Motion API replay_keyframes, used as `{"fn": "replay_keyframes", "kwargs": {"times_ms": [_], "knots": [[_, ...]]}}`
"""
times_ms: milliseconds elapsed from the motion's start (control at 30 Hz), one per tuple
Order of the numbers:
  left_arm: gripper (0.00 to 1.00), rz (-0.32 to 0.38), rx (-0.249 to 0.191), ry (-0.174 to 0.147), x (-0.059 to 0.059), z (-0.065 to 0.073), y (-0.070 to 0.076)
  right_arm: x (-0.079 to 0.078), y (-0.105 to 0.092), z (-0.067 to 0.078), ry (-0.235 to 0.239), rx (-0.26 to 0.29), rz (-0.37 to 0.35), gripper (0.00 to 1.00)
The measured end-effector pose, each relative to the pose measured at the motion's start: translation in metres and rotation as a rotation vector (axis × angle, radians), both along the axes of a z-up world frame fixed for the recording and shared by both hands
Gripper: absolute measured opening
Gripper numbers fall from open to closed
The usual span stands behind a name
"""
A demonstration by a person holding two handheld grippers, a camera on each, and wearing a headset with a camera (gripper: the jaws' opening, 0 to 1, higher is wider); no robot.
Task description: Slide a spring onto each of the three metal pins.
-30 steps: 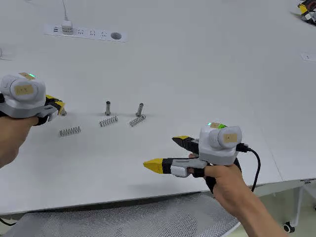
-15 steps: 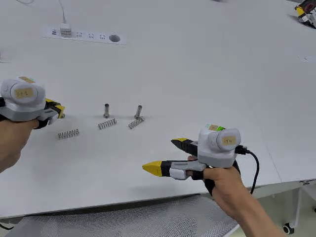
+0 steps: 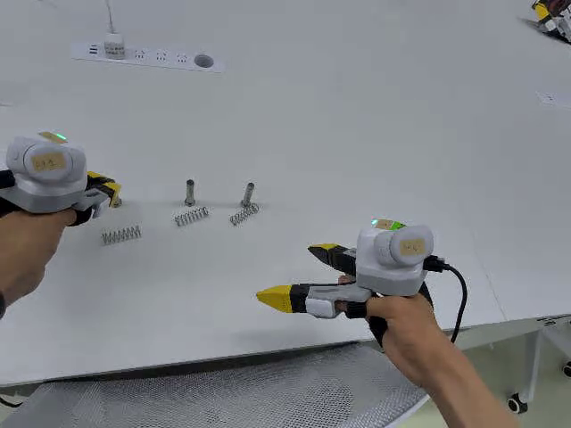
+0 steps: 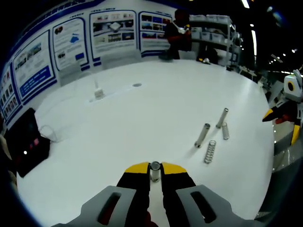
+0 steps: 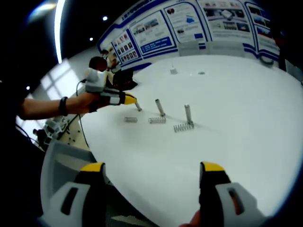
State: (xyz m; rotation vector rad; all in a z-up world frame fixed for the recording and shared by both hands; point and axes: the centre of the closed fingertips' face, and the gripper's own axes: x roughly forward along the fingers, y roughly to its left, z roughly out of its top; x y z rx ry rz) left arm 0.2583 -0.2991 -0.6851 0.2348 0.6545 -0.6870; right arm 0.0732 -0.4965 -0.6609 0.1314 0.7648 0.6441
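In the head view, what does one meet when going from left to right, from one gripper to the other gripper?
left gripper, shut on a pin → left spring → middle spring → right spring → right gripper. The standing pins share places with springs, so they are left out.

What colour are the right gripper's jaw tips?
Yellow on the right gripper, with black behind the tips. The head view shows it best.

No legible text, wall posters [image 4: 111,27] too blurred, yellow stickers [image 3: 410,247] unreadably small
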Motion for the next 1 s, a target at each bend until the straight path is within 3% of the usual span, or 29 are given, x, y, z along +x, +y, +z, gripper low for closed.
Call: {"fn": "replay_keyframes", "kwargs": {"times_ms": [633, 867, 933, 1000], "knots": [[0.1, -0.014, 0.003, 0.005, -0.004, -0.001, -0.003, -0.002, -0.001, -0.002, 0.0, 0.004, -0.004, 0.83], [0.15, 0.005, -0.03, 0.029, -0.009, -0.001, -0.001, -0.003, 0.0, -0.001, -0.003, 0.0, -0.002, 0.83], [0.18, 0.021, -0.064, 0.042, -0.011, 0.002, 0.001, -0.003, 0.0, -0.002, -0.002, 0.0, -0.001, 0.83], [0.19, 0.022, -0.059, 0.043, -0.014, 0.002, 0.005, -0.004, 0.001, -0.002, -0.001, -0.001, -0.002, 0.83]]}}
